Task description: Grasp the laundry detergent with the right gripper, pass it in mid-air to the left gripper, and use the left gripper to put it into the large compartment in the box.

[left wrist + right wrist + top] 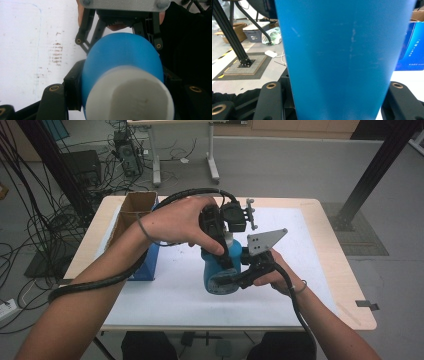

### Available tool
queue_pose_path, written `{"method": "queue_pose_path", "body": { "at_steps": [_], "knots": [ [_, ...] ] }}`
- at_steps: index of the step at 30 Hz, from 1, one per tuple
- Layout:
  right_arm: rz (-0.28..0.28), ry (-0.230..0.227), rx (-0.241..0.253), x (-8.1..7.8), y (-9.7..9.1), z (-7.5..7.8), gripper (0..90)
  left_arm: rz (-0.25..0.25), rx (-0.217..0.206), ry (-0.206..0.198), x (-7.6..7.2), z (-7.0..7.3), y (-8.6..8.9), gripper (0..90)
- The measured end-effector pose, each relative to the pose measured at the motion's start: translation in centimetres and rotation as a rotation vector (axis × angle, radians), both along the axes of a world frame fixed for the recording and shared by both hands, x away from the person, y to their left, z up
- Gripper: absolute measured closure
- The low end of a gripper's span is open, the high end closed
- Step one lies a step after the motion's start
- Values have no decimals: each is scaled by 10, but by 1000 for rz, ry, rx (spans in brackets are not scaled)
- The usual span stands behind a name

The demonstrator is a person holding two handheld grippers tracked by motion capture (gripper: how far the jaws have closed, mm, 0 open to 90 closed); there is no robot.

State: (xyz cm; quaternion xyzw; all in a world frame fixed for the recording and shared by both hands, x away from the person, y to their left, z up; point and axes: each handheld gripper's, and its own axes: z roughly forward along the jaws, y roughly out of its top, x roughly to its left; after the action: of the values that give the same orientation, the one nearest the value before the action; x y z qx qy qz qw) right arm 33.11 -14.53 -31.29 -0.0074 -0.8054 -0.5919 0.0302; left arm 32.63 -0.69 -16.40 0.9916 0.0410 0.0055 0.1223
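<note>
A blue bottle [212,270] with a white cap stands upright on the white mat [310,270], and both grippers hold it. My left gripper [226,251] comes down from above and is shut on its top, by the cap [130,100]. In the left gripper view, my left gripper [122,87] has its black jaws on either side of the blue shoulder [120,55]. My right gripper [231,279] reaches in level from the right and is shut on the lower body. In the right gripper view, the bottle [342,57] stands between the jaws of my right gripper [334,105].
A blue box [145,257] stands at the left of the table, with an open brown carton [136,205] behind it. The wooden table edge [345,270] runs past the mat on the right. Cables, a desk and black frame posts [375,175] surround the table.
</note>
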Motion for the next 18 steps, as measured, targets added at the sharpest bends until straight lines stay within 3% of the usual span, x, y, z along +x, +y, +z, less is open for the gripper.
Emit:
{"method": "queue_pose_path", "body": {
  "at_steps": [18],
  "knots": [
    [2, 0, 1, 1, 0, -1, 435, 4, -2, -5, -1, -1, -1, 373]
  ]
}}
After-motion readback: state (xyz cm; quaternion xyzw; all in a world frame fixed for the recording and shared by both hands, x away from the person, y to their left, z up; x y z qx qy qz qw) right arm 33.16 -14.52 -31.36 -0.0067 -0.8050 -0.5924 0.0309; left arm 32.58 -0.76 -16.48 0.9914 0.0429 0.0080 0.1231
